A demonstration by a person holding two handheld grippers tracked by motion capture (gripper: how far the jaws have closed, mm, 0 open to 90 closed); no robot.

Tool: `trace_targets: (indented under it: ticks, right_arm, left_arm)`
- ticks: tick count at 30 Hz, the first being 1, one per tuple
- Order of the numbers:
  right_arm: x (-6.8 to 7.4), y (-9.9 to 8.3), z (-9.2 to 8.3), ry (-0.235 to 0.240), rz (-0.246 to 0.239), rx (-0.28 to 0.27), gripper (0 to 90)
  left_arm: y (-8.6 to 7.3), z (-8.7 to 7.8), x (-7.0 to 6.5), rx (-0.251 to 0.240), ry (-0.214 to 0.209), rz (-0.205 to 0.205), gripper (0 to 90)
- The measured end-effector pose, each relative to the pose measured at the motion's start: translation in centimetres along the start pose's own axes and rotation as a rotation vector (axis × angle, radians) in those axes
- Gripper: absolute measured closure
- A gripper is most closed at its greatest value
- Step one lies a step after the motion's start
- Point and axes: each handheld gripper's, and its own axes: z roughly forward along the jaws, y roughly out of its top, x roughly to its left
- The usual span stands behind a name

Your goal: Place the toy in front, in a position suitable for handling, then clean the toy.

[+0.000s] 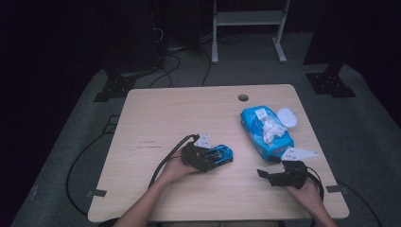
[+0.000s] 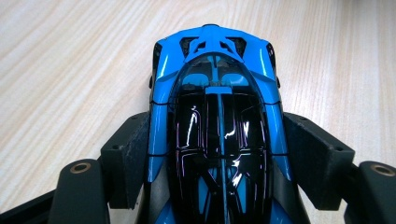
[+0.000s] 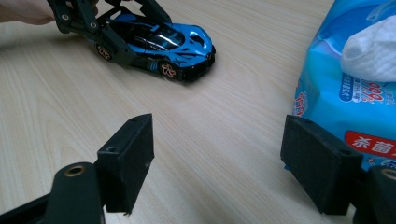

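Two pairs of tongs work over a pale wooden tabletop [image 1: 156,118]. Low and left of centre in the high view, the left tongs [image 1: 222,156] are clenched on a blue and black toy car [image 1: 220,154]. In the left gripper view the two black pads press against the flanks of the car [image 2: 217,116], one on each side, gripping it around its rear half, while its nose points to the top of the frame. In the right gripper view the car [image 3: 161,44] sits at the upper left, wheels at the tabletop, with the left tongs [image 3: 121,37] closed around its tail.

Lower right in the high view, the right tongs [image 1: 263,174] rest near the front edge of the tabletop, held by a hand [image 1: 307,191]. In the right gripper view the jaws stand wide apart with bare wood between them, grasping nothing.

Just above the right tongs in the high view lies a blue pack of wet wipes [image 1: 257,135] with a white wipe [image 1: 272,128] bunched out of its top. A white lid [image 1: 287,117] lies just beside the pack, at its upper right. A round hole [image 1: 243,98] sits near the far edge of the tabletop.
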Motion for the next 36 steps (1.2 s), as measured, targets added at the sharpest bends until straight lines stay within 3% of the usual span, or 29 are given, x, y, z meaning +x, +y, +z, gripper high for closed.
trace_targets:
  ticks: [12, 16, 25, 36]
  right_arm:
    - [0.0, 0.1, -0.2, -0.007, 0.000, -0.006, 24.7]
    - [0.0, 0.3, -0.4, -0.014, -0.009, -0.019, 24.7]
    - [-0.7, 2.1, -1.9, -0.054, -0.022, -0.076, 24.7]
    - [-2.5, 4.6, -3.2, -0.115, -0.045, -0.115, 24.7]
  left_arm:
    - [-0.3, 0.4, -0.1, 0.002, -0.002, 0.006, 27.3]
    - [-0.4, 0.2, -0.1, 0.000, 0.009, 0.005, 23.0]
    - [-0.7, -1.9, 0.5, -0.078, 0.035, -0.023, 13.0]
    - [-1.2, -3.4, 1.1, -0.118, 0.056, -0.053, 12.1]
